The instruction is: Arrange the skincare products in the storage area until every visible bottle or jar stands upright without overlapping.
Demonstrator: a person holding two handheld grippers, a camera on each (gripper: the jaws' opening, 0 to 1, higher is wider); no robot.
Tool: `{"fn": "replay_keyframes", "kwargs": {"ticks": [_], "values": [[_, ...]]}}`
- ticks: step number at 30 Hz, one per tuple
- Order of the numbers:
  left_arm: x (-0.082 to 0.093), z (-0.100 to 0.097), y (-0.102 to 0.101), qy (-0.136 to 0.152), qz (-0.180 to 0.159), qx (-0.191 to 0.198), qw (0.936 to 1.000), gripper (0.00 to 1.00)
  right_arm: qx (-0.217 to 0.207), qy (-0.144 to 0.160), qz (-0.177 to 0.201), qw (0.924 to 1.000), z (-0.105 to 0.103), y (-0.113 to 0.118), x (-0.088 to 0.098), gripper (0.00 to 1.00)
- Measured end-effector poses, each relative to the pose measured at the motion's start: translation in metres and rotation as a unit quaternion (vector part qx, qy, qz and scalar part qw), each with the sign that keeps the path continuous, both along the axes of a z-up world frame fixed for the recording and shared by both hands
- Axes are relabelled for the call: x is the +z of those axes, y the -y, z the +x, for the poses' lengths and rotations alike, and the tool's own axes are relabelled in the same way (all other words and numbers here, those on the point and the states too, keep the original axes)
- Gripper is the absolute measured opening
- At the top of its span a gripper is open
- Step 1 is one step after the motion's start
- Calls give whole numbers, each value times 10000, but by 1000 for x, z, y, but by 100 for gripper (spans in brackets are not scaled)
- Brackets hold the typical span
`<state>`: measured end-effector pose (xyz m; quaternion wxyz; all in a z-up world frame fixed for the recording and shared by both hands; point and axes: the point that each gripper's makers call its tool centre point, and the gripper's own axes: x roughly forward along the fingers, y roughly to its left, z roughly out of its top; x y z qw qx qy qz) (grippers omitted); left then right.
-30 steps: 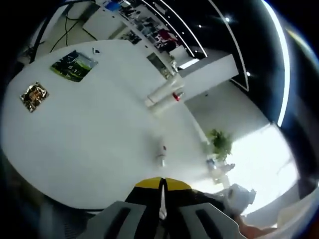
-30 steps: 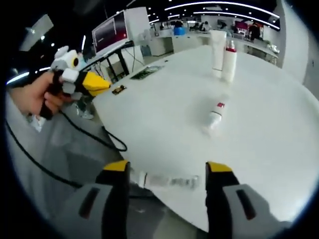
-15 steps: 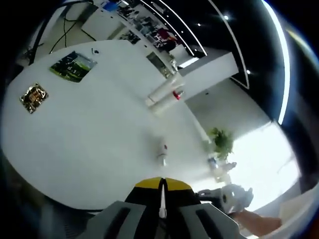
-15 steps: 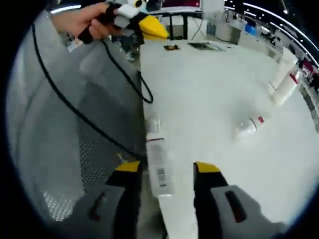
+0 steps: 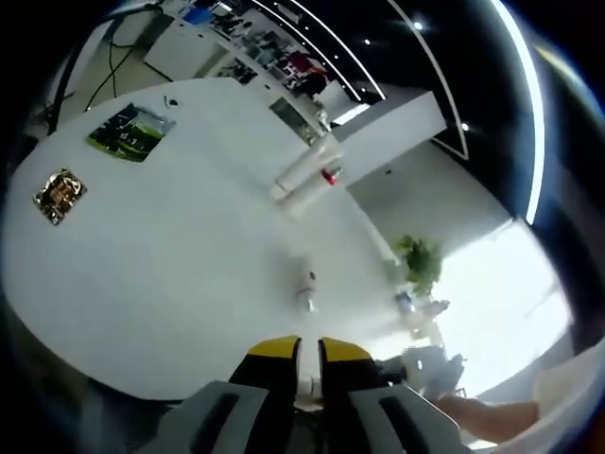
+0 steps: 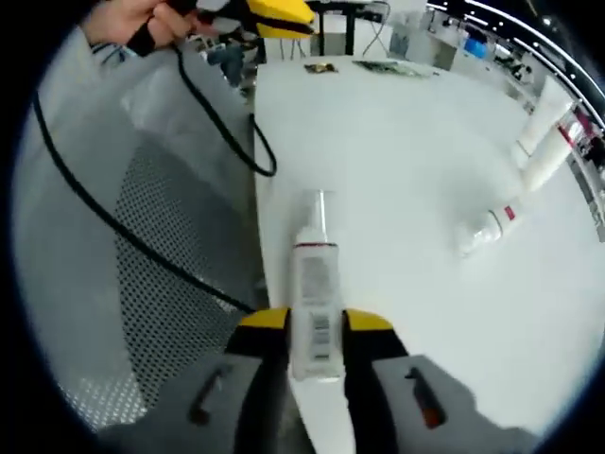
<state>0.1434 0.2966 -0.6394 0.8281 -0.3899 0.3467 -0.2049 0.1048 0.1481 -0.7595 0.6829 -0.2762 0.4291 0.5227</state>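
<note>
The right hand-held gripper (image 6: pixel 316 326) has its jaws pressed against a clear spray bottle (image 6: pixel 315 291) lying at the table (image 6: pixel 406 170) edge — the pickup step, I'd say. The left hand-held gripper (image 5: pixel 301 348) hovers with jaws slightly parted, holding nothing. Another small bottle (image 6: pixel 484 230) lies toppled mid-table, while two tubes (image 6: pixel 540 142) stand at the far side. Next comes lifting this bottle and standing it upright — cap up, clear of the others.

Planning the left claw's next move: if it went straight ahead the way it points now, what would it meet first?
Probably the small fallen bottle lying on the white table, roughly in line ahead of the left claw. Depth is unclear, so the claw might pass above it.
</note>
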Motion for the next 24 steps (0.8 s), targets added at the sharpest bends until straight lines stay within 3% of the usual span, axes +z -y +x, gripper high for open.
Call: {"fn": "replay_keyframes", "kwargs": {"ticks": [3,8,12,13,15,16,20,21,22,23,24], "values": [[4,0,2,84,-73,-30,9999,15,-417,-133,432,9981,4,-6,11,20],[13,0,6,297,-222,-101,9993,22,-1101,-479,1383,9831,14,-21,42,20],[20,-1,8,454,-312,-165,9983,25,-1462,-877,2351,9569,16,-42,76,20],[21,-1,8,468,-323,-173,9982,25,-1488,-914,2432,9541,16,-44,79,20],[24,-1,8,524,-434,-182,9975,28,-1589,-1095,2834,9394,15,-54,94,20],[25,-1,8,536,-457,-169,9974,28,-1591,-1116,2883,9376,14,-55,96,20],[40,-2,11,818,-776,-246,9933,33,-1708,-1499,3576,9058,9,-74,123,20],[43,-3,13,873,-852,-309,9920,34,-1732,-1628,3777,8949,8,-80,132,20],[43,-4,13,887,-872,-328,9917,35,-1736,-1663,3825,8921,8,-81,134,20],[48,-5,17,962,-975,-401,9898,36,-1736,-1809,3994,8818,6,-87,141,20],[52,-6,19,989,-1053,-443,9885,37,-1726,-1886,4075,8767,4,-89,145,20]]}}
